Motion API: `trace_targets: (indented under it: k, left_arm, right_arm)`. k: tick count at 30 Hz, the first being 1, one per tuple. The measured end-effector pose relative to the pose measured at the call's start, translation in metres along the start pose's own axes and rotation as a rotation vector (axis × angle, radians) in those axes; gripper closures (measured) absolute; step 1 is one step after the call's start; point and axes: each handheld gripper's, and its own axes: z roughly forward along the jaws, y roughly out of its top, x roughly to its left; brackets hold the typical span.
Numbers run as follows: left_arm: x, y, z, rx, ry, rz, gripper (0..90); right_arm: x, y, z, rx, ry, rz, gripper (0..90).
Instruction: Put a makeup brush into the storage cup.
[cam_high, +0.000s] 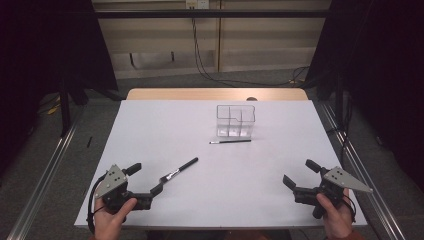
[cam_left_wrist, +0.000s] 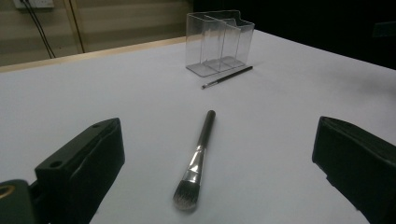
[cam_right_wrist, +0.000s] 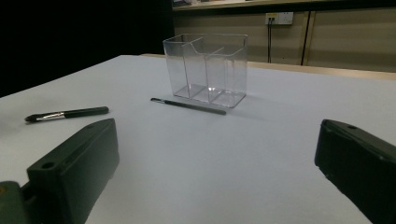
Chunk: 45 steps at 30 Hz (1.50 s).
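L gripper (cam_high: 148, 179) & R gripper (cam_high: 298, 173): 2 total, black jaws wide apart, nothing held. 2 brushes: thick brush (cam_left_wrist: 197, 158), metal ferrule, lies just ahead of L jaws; thin brush (cam_high: 230, 142) beside 1 clear plastic organizer (cam_high: 235, 120), boxy, compartmented. White table (cam_high: 165, 120).

In the high view the organizer (cam_high: 235, 120) stands on the tabletop (cam_high: 150, 130) right of centre, in the upper half. The thin brush (cam_high: 230, 142) lies just below it. The wide brush (cam_high: 179, 169) lies lower left, near the left claw (cam_high: 146, 177). The right claw (cam_high: 299, 173) is at lower right.
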Motion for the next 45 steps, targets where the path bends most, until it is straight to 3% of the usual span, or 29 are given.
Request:
trace_targets:
  k: [17,22,27,39,41,45]
  left_arm:
    - [-0.001,0.005,0.004,0.006,-0.006,-0.006,2.8]
    - [0.001,0.011,0.013,0.005,-0.023,-0.019,2.8]
    - [0.001,0.019,0.023,0.026,-0.059,-0.001,2.8]
    - [0.006,0.033,0.038,0.033,-0.05,0.032,2.9]
    - [0.009,0.035,0.042,0.038,-0.051,0.008,2.9]
    - [0.015,0.037,0.052,0.057,-0.055,0.01,2.9]
  right_arm:
    - [0.004,0.001,0.002,0.005,0.027,-0.009,0.0]
    - [0.004,0.001,0.003,0.01,0.037,-0.008,0.0]
    - [0.005,0.0,0.003,0.015,0.051,-0.014,0.0]
    - [0.008,0.0,0.005,0.025,0.066,-0.014,0.0]
    - [0.007,0.0,0.005,0.024,0.066,-0.008,0.0]
    - [0.007,0.0,0.004,0.025,0.069,-0.008,0.0]
